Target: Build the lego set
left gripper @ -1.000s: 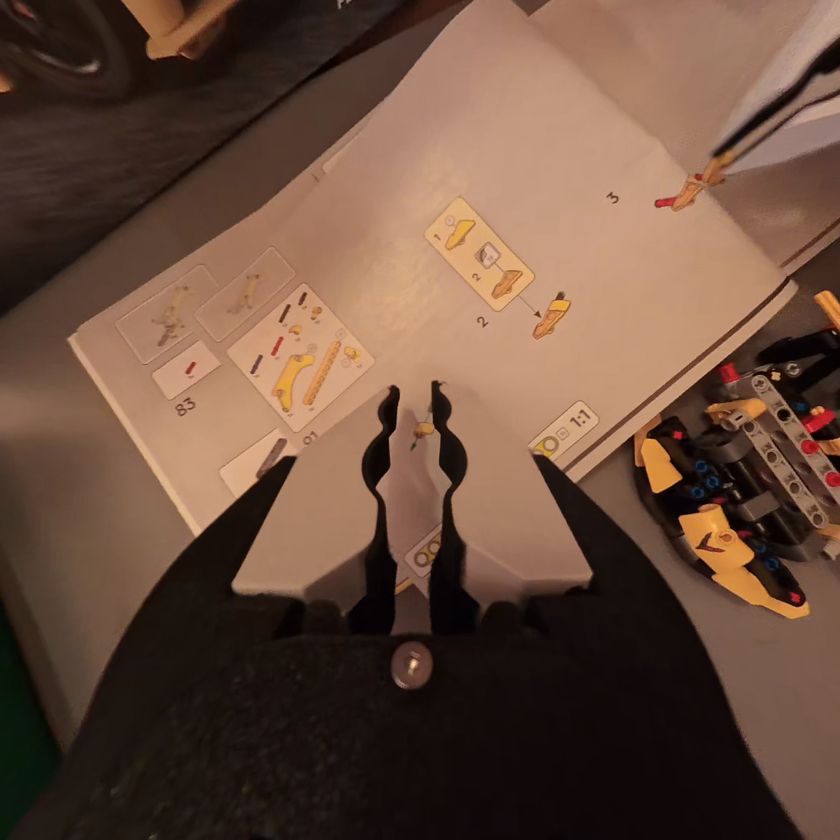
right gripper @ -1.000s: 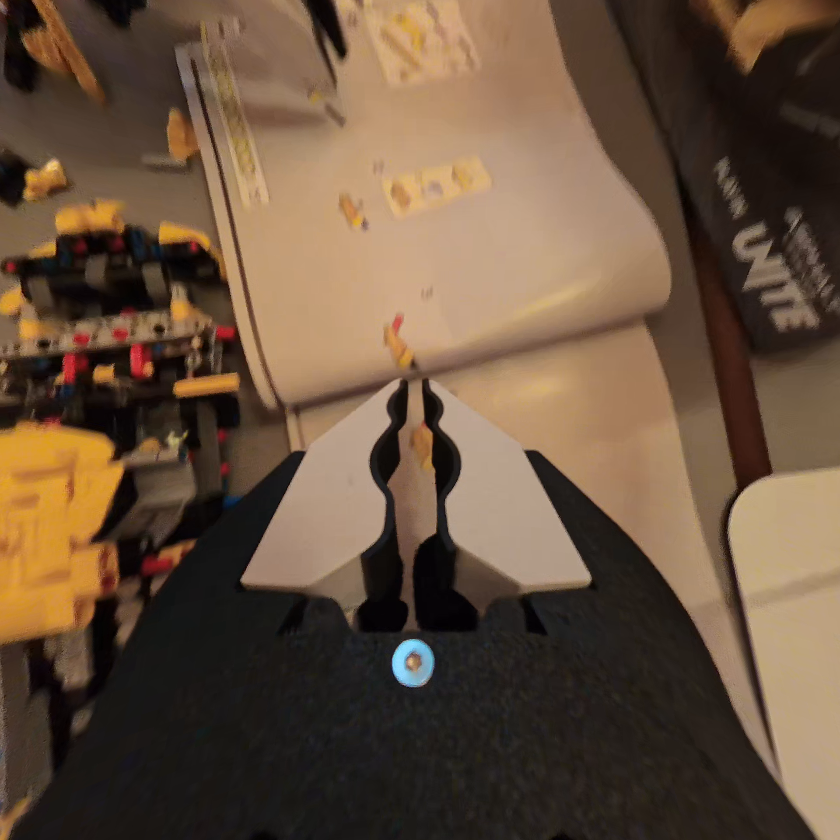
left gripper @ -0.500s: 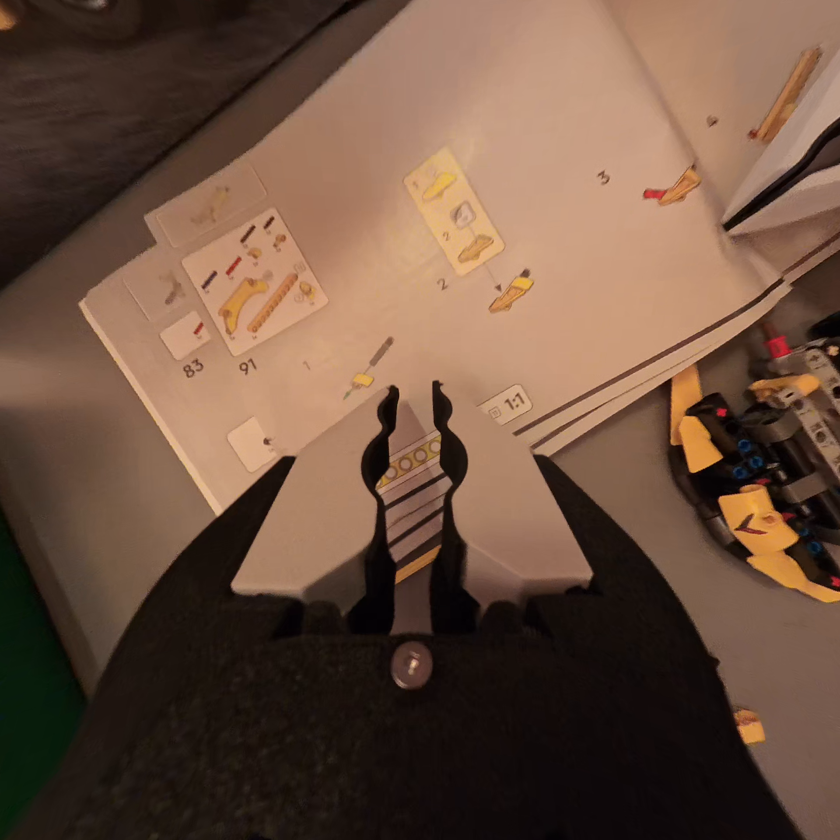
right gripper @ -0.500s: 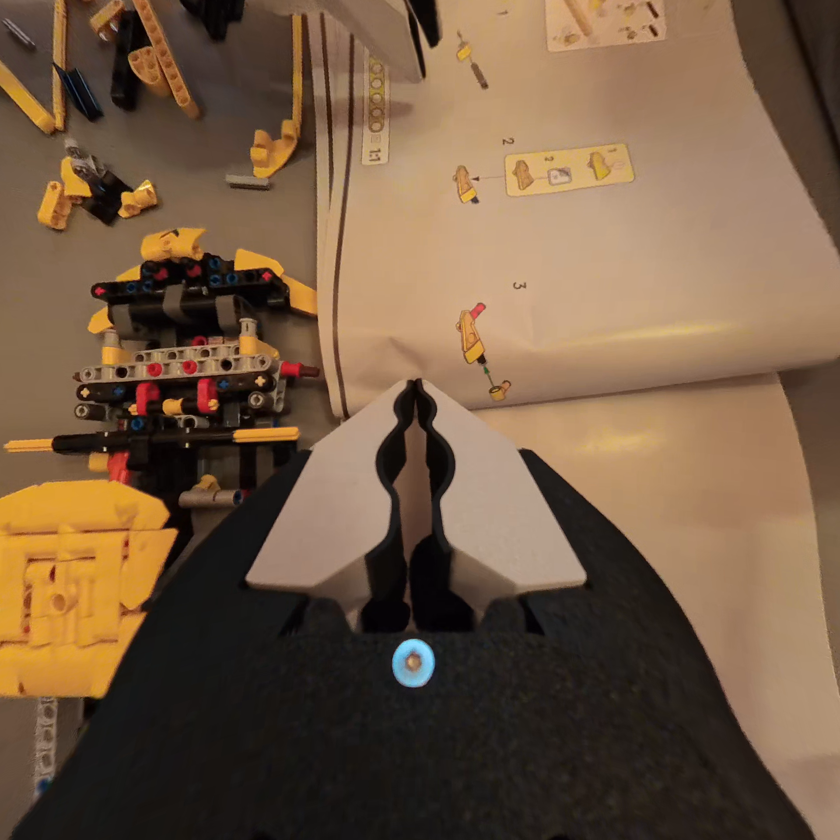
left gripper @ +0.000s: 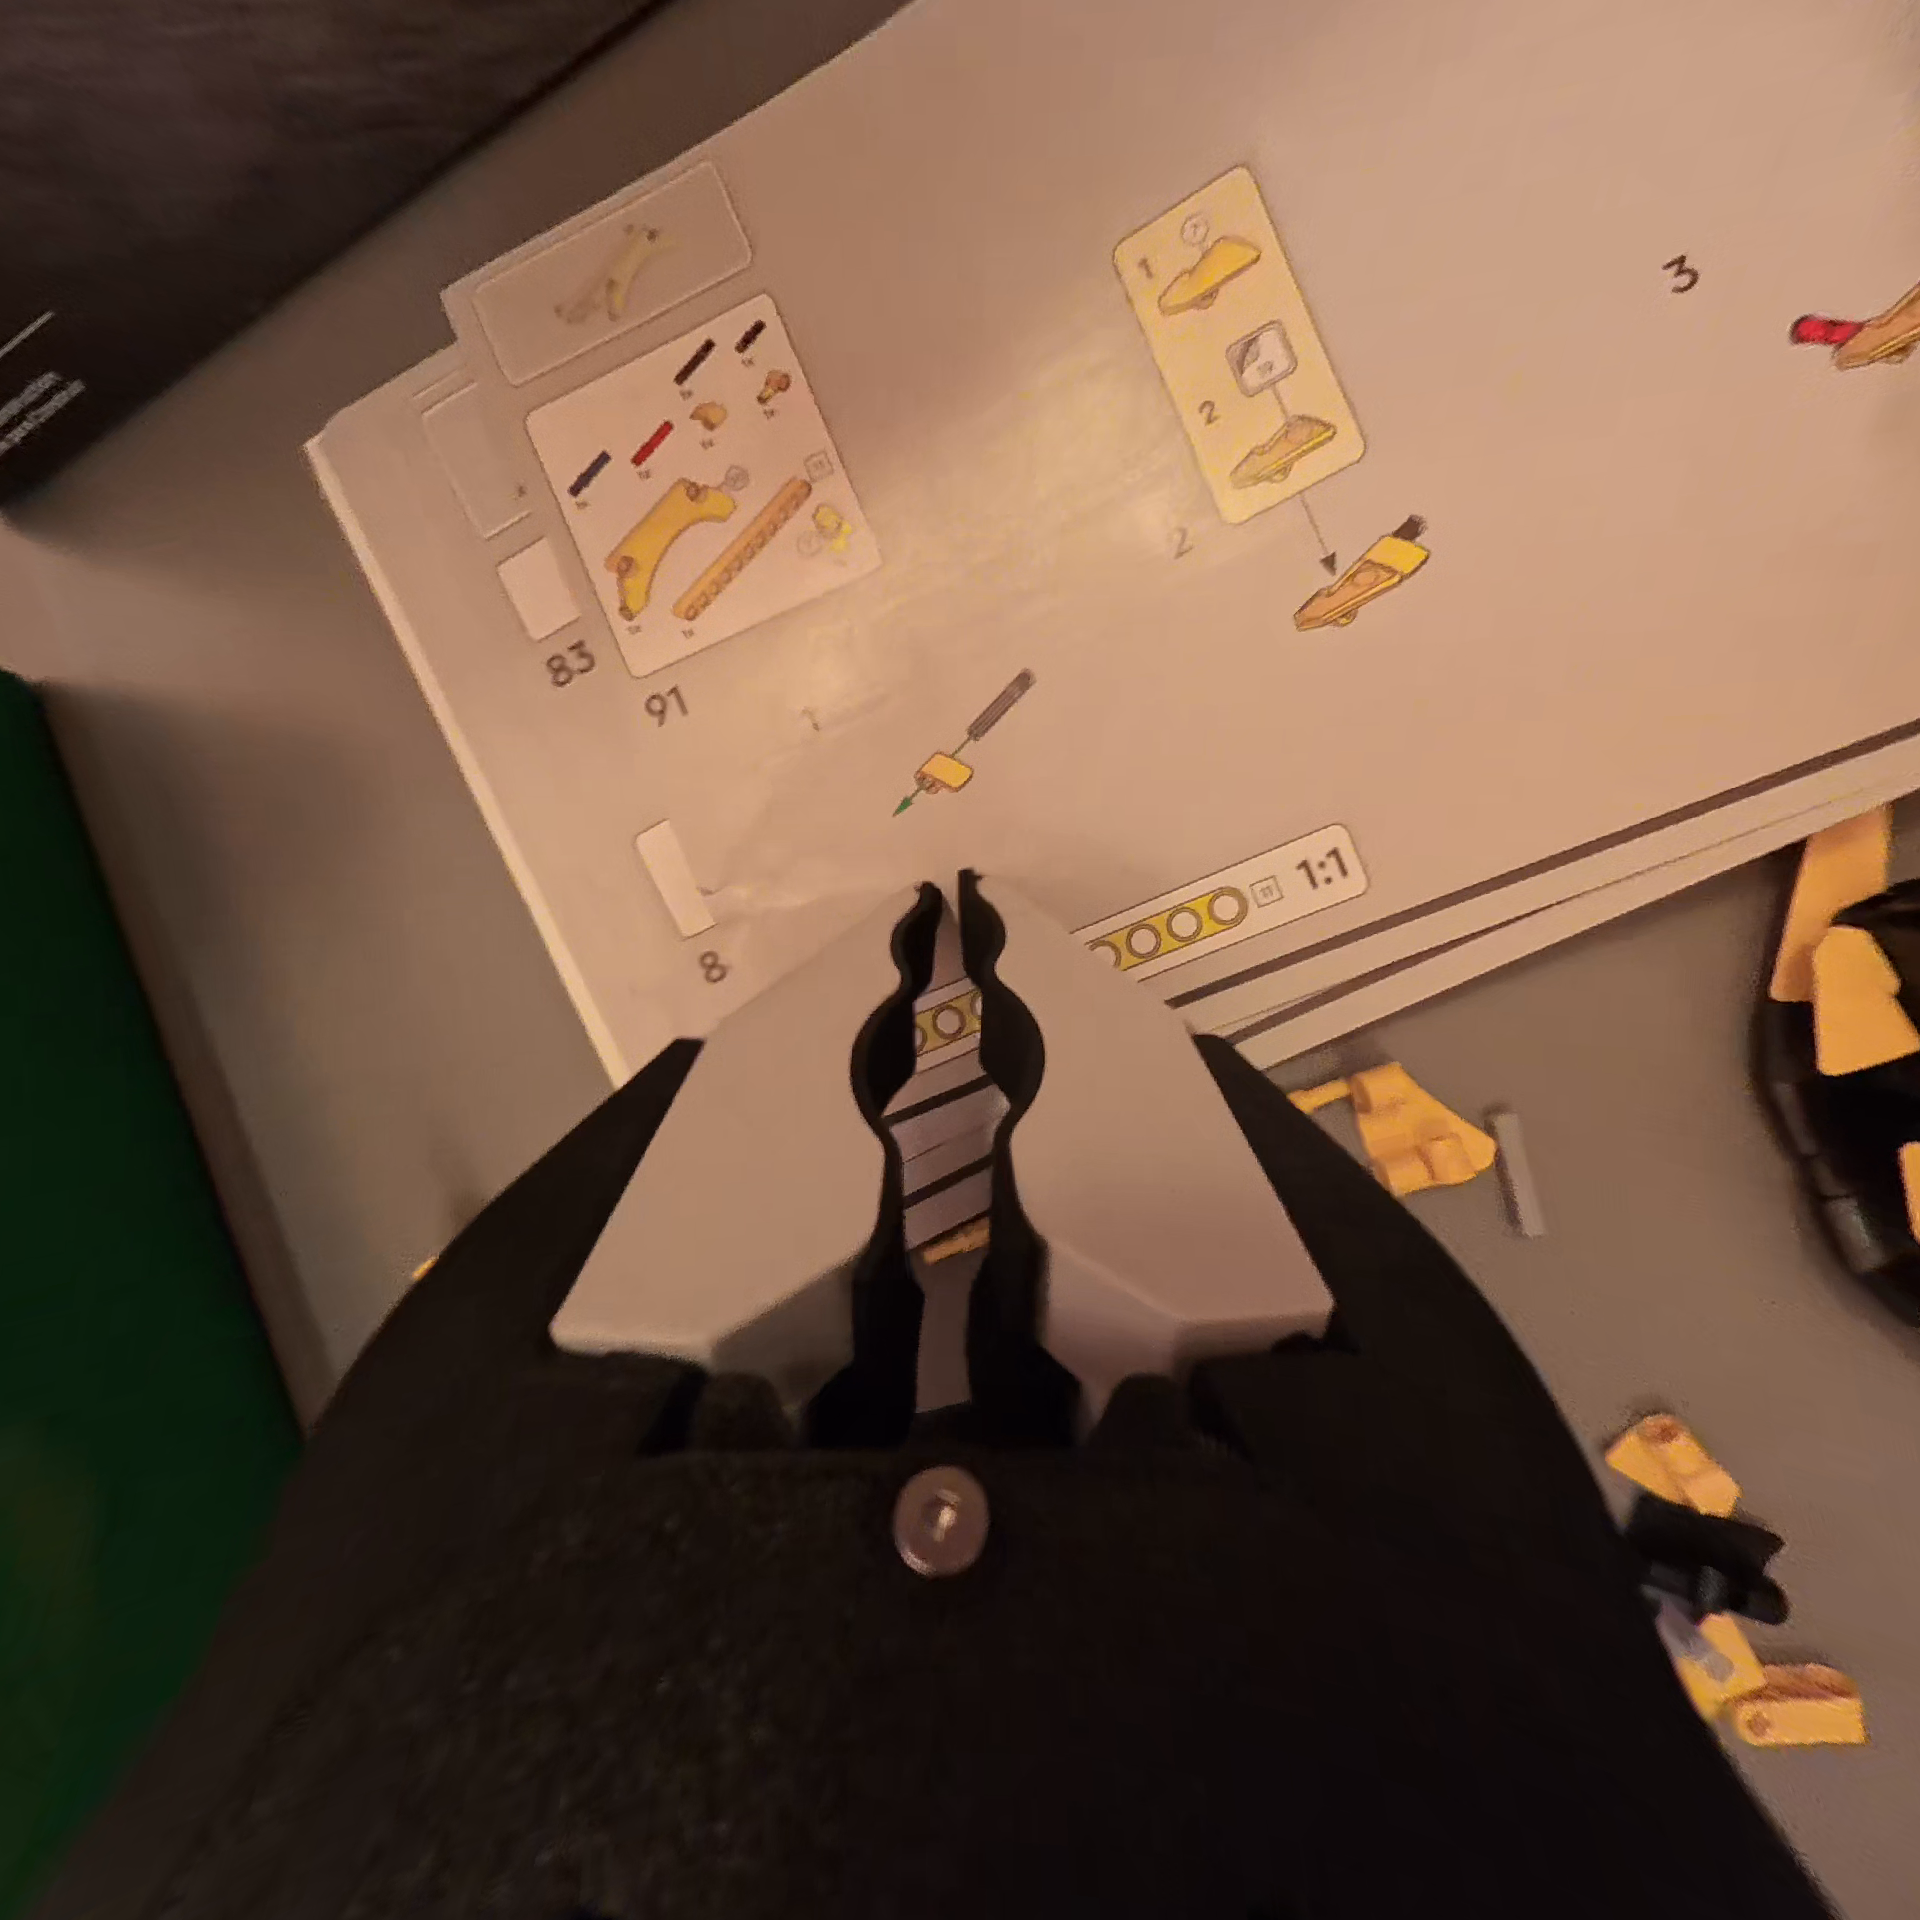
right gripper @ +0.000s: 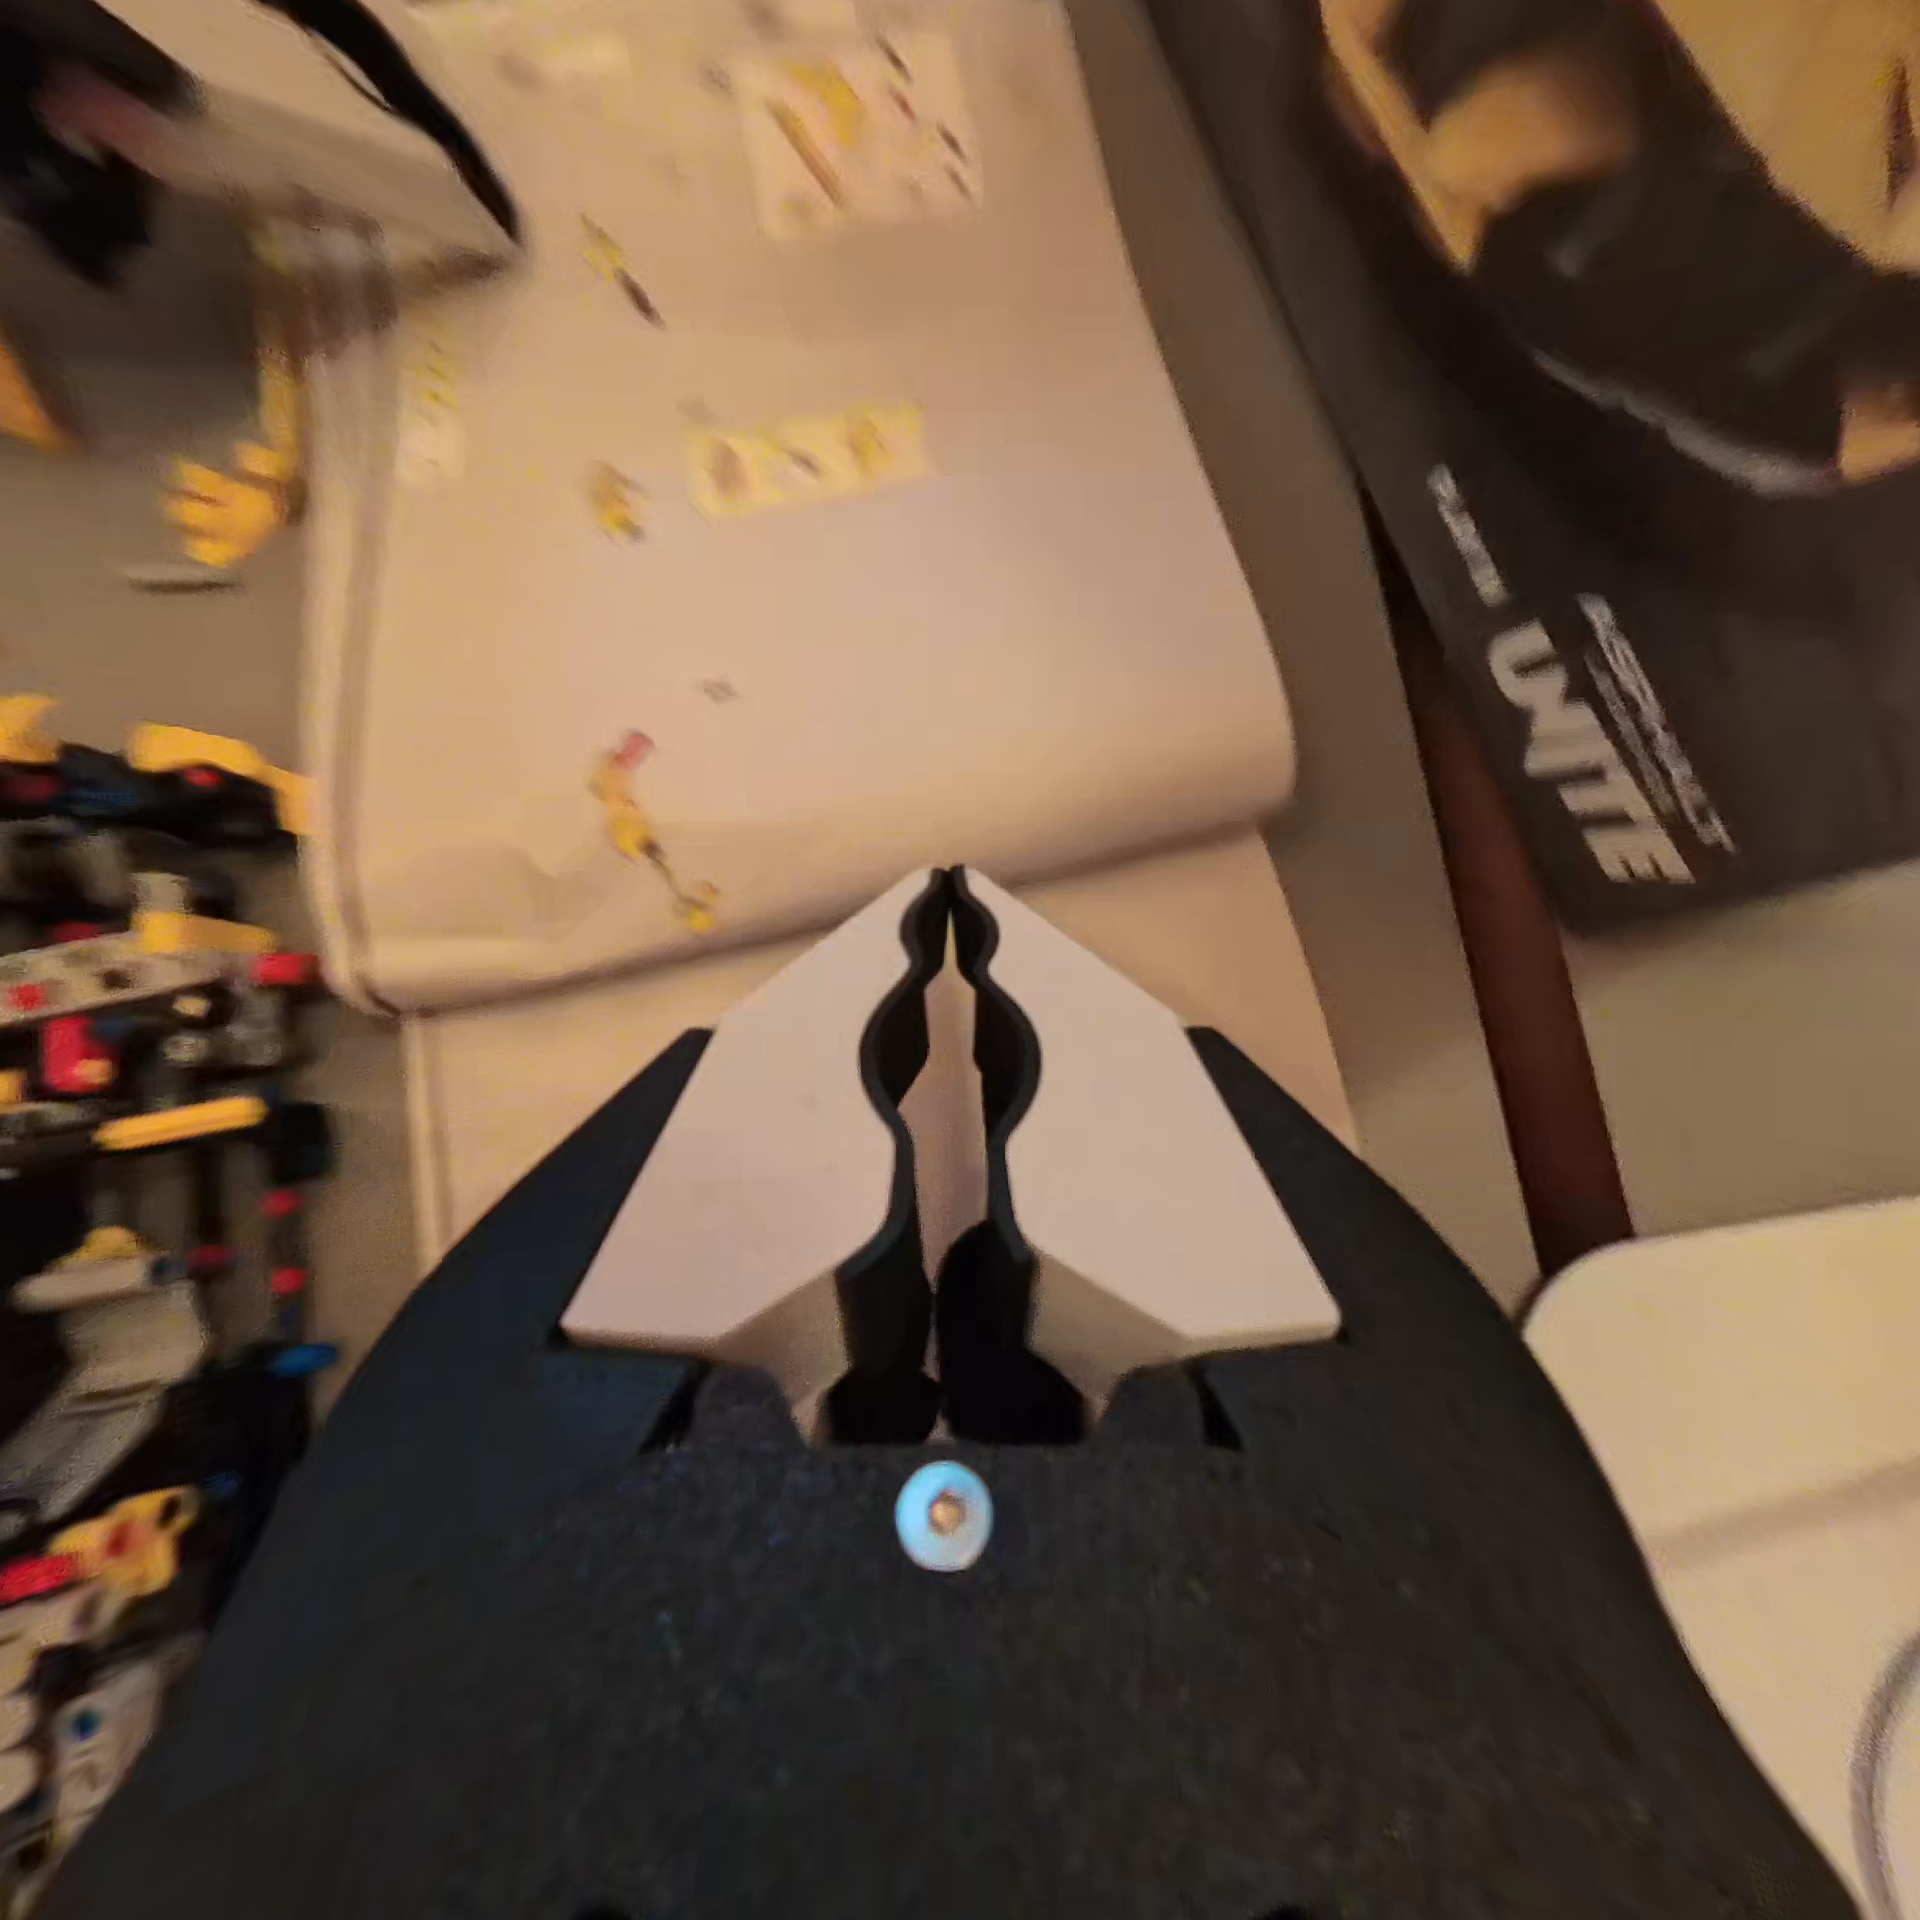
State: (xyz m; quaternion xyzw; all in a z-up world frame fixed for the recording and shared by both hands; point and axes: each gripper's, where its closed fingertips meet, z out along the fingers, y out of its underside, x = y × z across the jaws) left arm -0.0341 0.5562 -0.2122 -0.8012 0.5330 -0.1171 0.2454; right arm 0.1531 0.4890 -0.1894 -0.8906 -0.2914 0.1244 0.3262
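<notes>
The open instruction booklet (left gripper: 1039, 416) lies flat on the grey table. My left gripper (left gripper: 945, 883) hovers over its near edge, nearly shut with a thin slit between the tips, holding nothing. My right gripper (right gripper: 951, 878) is shut and empty, its tips touching above the fold of the booklet (right gripper: 831, 644). The partly built yellow and black model (right gripper: 135, 997) stands left of the right gripper. The model's edge also shows at the right of the left wrist view (left gripper: 1849, 1091).
Loose yellow pieces (left gripper: 1403, 1138) and a grey pin (left gripper: 1517, 1174) lie by the booklet's edge, with more yellow pieces (left gripper: 1797, 1714) nearer. A black box (right gripper: 1610, 520) lies right of the booklet. A white object (right gripper: 1745, 1455) sits at the lower right. A green surface (left gripper: 104, 1143) borders the table's left. Across from one pair of fingers to the other is roughly 20 centimeters.
My left gripper pulled back toward the booklet's near edge and its jaws narrowed. My right gripper closed fully and swung right; its view is blurred now.
</notes>
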